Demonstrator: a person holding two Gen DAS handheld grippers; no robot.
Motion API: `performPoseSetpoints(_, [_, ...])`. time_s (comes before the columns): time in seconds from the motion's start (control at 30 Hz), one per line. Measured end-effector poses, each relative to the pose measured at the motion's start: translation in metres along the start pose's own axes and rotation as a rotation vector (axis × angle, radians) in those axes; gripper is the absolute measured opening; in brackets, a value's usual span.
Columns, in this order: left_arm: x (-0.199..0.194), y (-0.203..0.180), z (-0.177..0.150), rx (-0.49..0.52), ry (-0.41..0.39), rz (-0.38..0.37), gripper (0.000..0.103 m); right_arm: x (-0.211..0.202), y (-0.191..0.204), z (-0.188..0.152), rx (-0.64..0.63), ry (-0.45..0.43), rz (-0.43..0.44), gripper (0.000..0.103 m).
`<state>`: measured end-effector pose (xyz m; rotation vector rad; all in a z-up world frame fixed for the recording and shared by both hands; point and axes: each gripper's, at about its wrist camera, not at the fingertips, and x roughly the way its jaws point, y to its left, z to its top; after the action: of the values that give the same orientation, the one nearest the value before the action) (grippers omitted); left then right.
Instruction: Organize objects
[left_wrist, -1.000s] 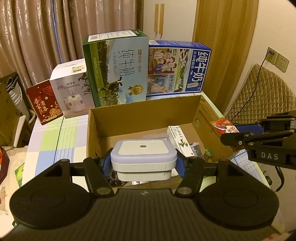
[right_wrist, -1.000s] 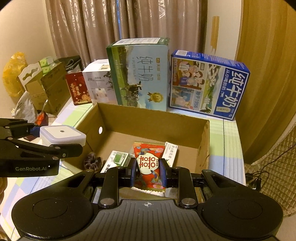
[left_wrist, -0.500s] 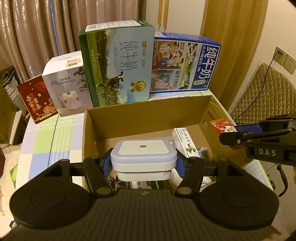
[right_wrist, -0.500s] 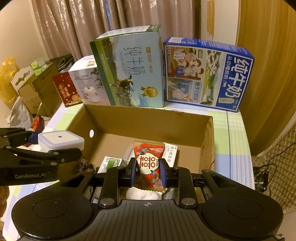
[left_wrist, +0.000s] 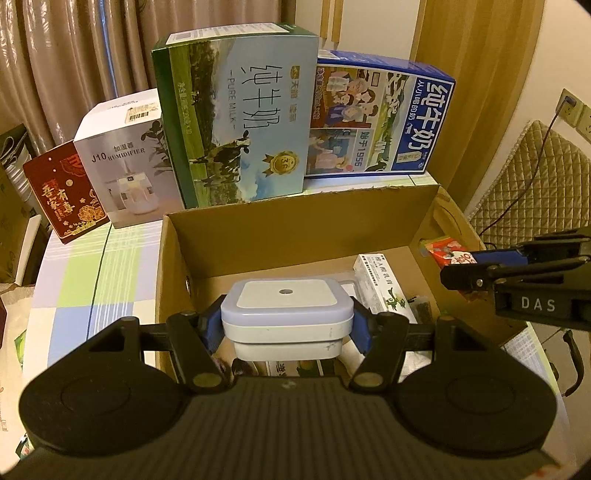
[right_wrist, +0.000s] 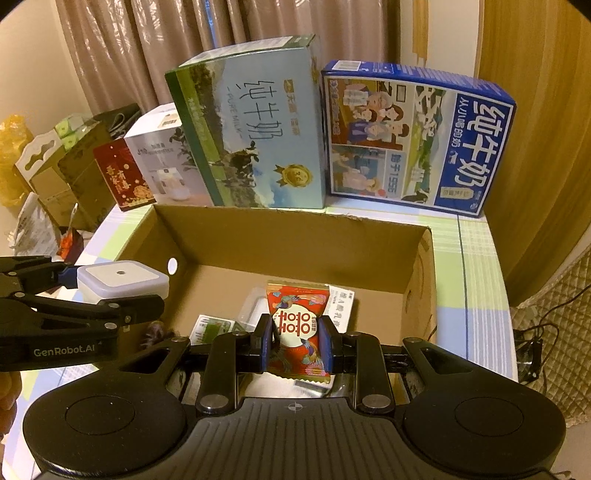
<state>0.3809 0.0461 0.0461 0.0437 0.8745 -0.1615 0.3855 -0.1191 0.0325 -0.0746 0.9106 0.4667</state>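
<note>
The left hand-held gripper (left_wrist: 287, 325) is clamped at about half its spread on a white square night-light unit (left_wrist: 286, 314), its blue pads (left_wrist: 211, 325) pressed against the two sides; the unit is held above the near left part of an open cardboard box (left_wrist: 295, 236). The right hand-held gripper (right_wrist: 297, 341) is closed narrowly on a red candy packet (right_wrist: 298, 328) printed with a double-happiness sign, held upright over the near middle of the same box. On the box floor a white carton with green print (left_wrist: 384, 291), a small green-and-white pack (right_wrist: 212, 326) and a dark hair scrunchie (right_wrist: 157, 328) are seen; other items lie partly hidden under the grippers. Behind the box, on the checked tabletop (left_wrist: 81, 266), a green milk carton (left_wrist: 240, 122), a blue milk carton (left_wrist: 380, 118), a white humidifier box (left_wrist: 122, 162) and a red gift box (left_wrist: 62, 192) are stood in a row. Curtains (left_wrist: 74, 55) hang behind them.
</note>
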Motion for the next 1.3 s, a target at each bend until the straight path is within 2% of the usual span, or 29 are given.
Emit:
performPoseSetpoints(0.13, [0.007,0.002,0.000,-0.010,0.002,-0.007,0.061,0.005,-0.003,0.000,0.023,-0.013,0.021,0.023])
performPoseSetpoints(0.2, [0.009,0.003,0.001,-0.021,-0.002,-0.015,0.061,0.006,-0.006,0.000,0.040,-0.033,0.036,0.029])
performPoseSetpoints(0.27, [0.011,0.006,0.002,-0.048,-0.015,-0.020,0.076,0.006,-0.009,0.001,0.056,-0.054,0.040,0.059])
performPoseSetpoints(0.3, [0.011,0.008,0.003,-0.059,-0.022,-0.012,0.081,0.005,-0.011,0.001,0.058,-0.063,0.036,0.062])
performPoseSetpoints(0.67, [0.007,0.013,-0.002,-0.049,-0.021,0.001,0.082,0.003,-0.015,-0.008,0.052,-0.037,0.026,0.062])
performPoseSetpoints(1.0, [-0.004,0.013,-0.007,-0.033,-0.013,0.010,0.087,-0.003,-0.011,-0.011,0.041,0.004,0.011,0.065])
performPoseSetpoints(1.1, [-0.008,0.011,-0.008,-0.028,-0.011,0.012,0.090,-0.007,-0.009,-0.013,0.036,0.028,0.011,0.071])
performPoseSetpoints(1.17, [-0.013,0.010,-0.010,-0.028,-0.012,0.013,0.093,-0.012,-0.007,-0.015,0.028,0.036,0.009,0.080])
performPoseSetpoints(1.3, [-0.023,0.007,-0.015,-0.024,-0.012,0.022,0.097,-0.022,-0.006,-0.021,0.029,0.042,-0.007,0.088])
